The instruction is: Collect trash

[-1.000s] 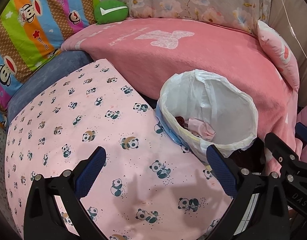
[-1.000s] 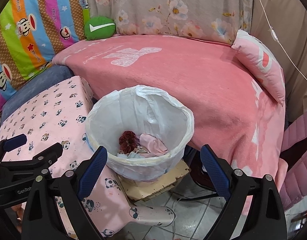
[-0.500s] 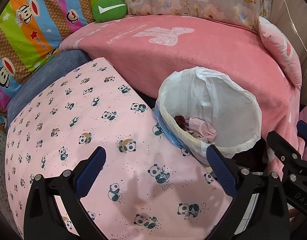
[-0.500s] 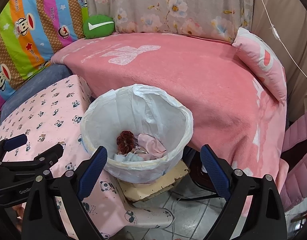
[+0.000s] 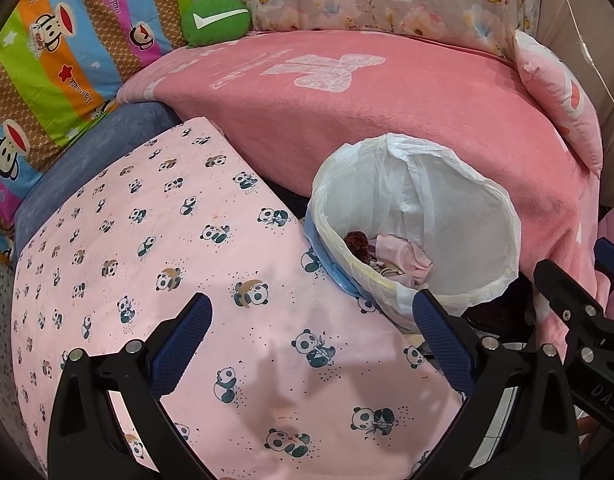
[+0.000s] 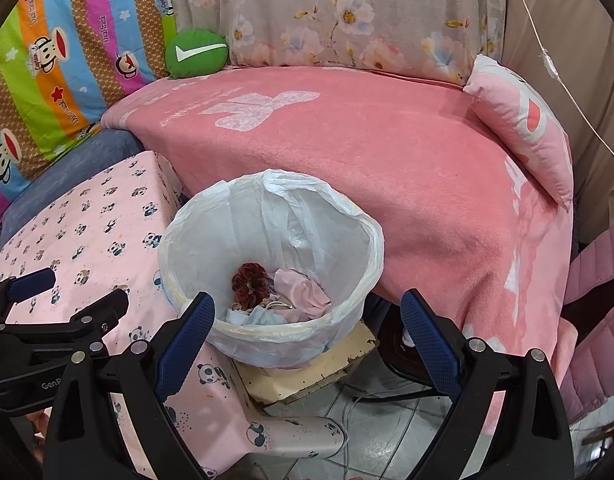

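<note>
Two empty claws flank round, crinkly plastic-lined bin [image 6: 267,216]

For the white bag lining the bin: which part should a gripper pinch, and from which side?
Pinch the bag liner where it folds over the bin rim, probably at the bunched, raised fold on the far side by the pink blanket. Come from above with one finger inside and one outside; the plastic stands up loosely there. The right gripper, open and empty, sits just in front of the bin.
</note>
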A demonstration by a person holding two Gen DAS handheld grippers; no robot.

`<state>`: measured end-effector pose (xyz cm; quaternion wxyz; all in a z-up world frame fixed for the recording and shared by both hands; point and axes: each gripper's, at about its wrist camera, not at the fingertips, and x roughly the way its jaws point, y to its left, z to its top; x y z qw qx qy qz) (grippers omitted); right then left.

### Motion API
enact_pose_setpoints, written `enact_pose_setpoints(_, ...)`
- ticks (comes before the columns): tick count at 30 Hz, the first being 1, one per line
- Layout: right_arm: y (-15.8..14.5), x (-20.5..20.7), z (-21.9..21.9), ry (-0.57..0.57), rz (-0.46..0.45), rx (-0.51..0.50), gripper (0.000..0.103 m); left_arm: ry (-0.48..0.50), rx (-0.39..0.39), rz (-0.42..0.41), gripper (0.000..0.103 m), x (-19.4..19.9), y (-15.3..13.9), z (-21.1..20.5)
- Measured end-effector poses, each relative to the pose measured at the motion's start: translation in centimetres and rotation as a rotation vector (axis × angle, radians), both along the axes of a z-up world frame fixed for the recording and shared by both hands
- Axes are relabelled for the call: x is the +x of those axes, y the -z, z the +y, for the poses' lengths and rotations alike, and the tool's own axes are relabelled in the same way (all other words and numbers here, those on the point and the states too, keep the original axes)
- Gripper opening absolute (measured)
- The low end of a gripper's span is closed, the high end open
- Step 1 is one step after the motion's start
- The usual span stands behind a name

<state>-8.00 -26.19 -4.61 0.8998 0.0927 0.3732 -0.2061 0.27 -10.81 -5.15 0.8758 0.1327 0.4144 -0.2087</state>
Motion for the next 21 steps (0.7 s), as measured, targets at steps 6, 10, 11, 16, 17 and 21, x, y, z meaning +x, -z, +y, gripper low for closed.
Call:
enact_pose_setpoints(6, -0.10, -0.08, 0.06, 0.000, -0.001, 0.000, 0.092, -0.001, -0.001, 0.001, 0.096, -0.01, -0.04, 0.00)
enact_pose_setpoints(10, -0.10, -0.10, 0.09, 0.001, -0.001, 0.000, 0.092, 0.000, -0.002, 0.000, 0.096, -0.02, -0.06, 0.00)
enact_pose_setpoints(11, -0.10, -0.12, 0.09, 0.001, -0.001, 0.000, 0.092, -0.001, -0.001, 0.000, 0.096, -0.02, -0.06, 0.01)
enact_pose_setpoints(16, -0.10, -0.06, 0.04, 0.000, -0.001, 0.000, 0.092, 0.000, -0.002, 0.000, 0.096, 0.02, -0.06, 0.12)
enact_pose_setpoints(17, -0.17, -0.15, 0.08, 0.000, -0.002, -0.001, 0.092, 0.001, -0.003, 0.000, 0.096, 0.03, -0.06, 0.14)
enact_pose_setpoints(21, -0.17, -0.07, 0.05, -0.001, -0.002, -0.003, 0.092, 0.003, -0.006, -0.016, 0.096, -0.20, -0.31, 0.05)
